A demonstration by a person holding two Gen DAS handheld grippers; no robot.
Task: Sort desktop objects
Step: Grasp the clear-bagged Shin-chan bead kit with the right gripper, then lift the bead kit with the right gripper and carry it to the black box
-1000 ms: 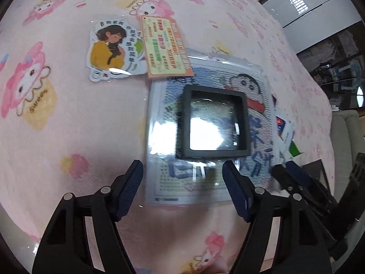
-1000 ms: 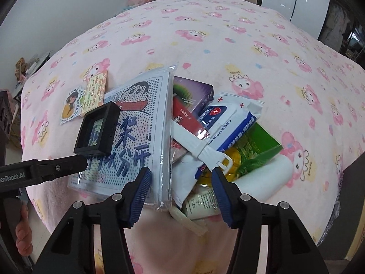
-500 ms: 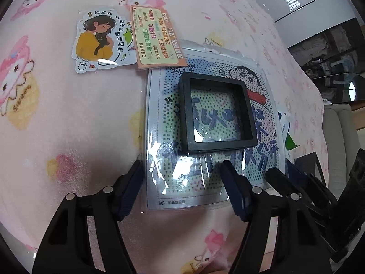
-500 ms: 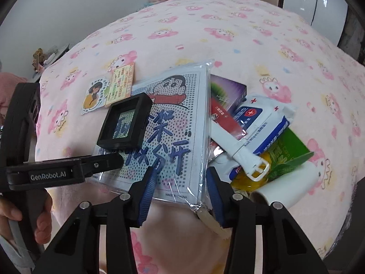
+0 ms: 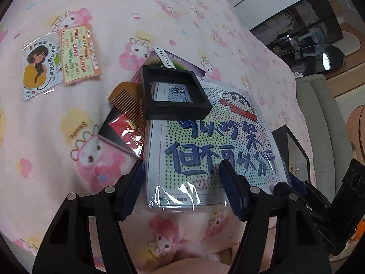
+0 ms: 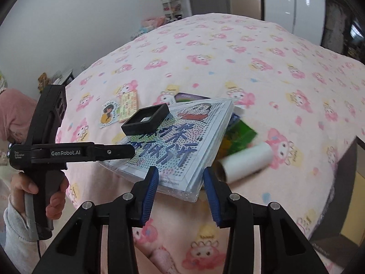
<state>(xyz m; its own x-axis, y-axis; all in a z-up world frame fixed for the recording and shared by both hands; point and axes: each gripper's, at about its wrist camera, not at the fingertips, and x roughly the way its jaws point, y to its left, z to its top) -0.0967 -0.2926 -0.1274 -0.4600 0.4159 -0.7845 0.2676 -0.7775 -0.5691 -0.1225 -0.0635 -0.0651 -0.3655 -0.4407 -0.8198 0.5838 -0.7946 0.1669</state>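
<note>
**Cartoon packet held up at an angle, black box riding on top**

We see the cartoon packet [image 6: 173,146], a clear plastic sleeve with a dotted board and blue lettering inside, tilted over the pink cloth [image 6: 251,57] with its near corner clear of the cloth. On its far left corner sits a shallow black box [image 5: 173,96] with a see-through middle. We cannot tell whether it holds anything, since only the packet's print shows through it.

The right gripper [image 6: 180,171] has the packet's near corner between its blue fingers. Its jaws are closing, with the pads against the corner's two edges.

The left gripper [image 5: 180,166] is at the packet's left side with its fingers well apart. One finger is just beside the packet's edge and the other lies over its face. We cannot tell whether they press on it. A hand [image 6: 52,196] grips its handle.

Under the raised packet lie a brown comb [image 5: 124,100], a red packet [image 5: 127,130] and a purple box [image 6: 189,96]. On the right are a blurred green packet [image 6: 241,132] and a white roll [image 6: 246,159].

A sticker [image 5: 41,66] and a card [image 5: 79,54] lie apart on the cloth, overlapping each other.
</note>
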